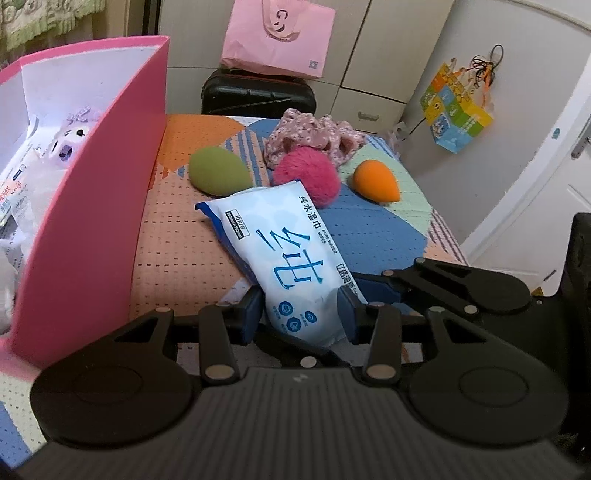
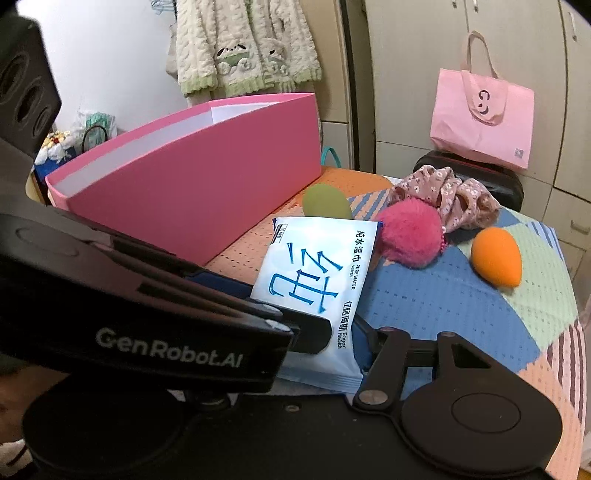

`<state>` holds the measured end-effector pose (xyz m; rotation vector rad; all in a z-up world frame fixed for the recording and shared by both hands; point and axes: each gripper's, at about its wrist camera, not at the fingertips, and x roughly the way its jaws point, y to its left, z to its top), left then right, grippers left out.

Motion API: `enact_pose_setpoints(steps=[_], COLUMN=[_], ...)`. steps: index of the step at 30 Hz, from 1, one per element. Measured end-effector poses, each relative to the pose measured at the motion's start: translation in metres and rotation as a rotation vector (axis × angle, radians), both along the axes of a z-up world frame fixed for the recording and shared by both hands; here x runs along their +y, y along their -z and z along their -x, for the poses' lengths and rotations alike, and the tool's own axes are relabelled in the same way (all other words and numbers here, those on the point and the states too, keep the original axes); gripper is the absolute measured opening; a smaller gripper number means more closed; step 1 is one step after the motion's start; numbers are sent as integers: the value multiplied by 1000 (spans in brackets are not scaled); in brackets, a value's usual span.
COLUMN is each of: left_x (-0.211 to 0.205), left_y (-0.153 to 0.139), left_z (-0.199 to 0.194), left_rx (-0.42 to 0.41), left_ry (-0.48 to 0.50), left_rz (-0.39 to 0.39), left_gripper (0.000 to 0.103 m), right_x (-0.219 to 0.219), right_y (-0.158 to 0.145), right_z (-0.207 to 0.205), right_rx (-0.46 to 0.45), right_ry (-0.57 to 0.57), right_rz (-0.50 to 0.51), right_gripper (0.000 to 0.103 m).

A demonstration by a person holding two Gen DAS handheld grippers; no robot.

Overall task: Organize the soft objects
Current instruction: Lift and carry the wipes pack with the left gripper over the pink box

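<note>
A white-and-blue pack of wet wipes (image 1: 286, 254) is gripped at its near end by my left gripper (image 1: 301, 308), shut on it, and lifted at a tilt over the patterned mat (image 1: 376, 236). In the right wrist view the same pack (image 2: 317, 273) also sits between my right gripper's (image 2: 332, 350) fingers, which close on its lower end; the left gripper's body crosses in front. Behind lie a green sponge (image 1: 218, 171), a fuzzy pink pom-pom (image 1: 308, 173), an orange sponge (image 1: 376, 181) and a floral fabric piece (image 1: 314, 136). A pink box (image 1: 92, 221) stands left, holding a plush toy (image 1: 74, 136).
A pink tote bag (image 1: 279, 35) sits on a black case (image 1: 258, 96) behind the mat. A colourful bag (image 1: 456, 110) hangs by a white door at the right. White cabinets stand at the back. A knitted garment (image 2: 247, 44) hangs above the box.
</note>
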<state>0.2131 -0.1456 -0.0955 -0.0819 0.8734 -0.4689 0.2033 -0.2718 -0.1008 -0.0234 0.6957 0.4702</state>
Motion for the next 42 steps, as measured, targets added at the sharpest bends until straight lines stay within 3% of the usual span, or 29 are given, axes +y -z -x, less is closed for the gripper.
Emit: enact_pose_setpoints(steps=[10, 25, 34, 42], left_x=[3, 33, 70, 103], left_y=[-22, -59, -87, -122], left_z=[30, 74, 94, 106], left_rx=[9, 73, 101, 57], left_ry=[52, 171, 182, 180], left_rz=[-16, 44, 96, 114], left_gripper=[42, 44, 44, 44], right_x=[3, 22, 40, 63], right_y=[-18, -60, -88, -122], right_z=[25, 85, 104, 107], right_rx=[21, 33, 53, 44], right_ry=[59, 76, 22, -74], right_rz=[-48, 19, -5, -22], right_gripper=[65, 65, 65, 65])
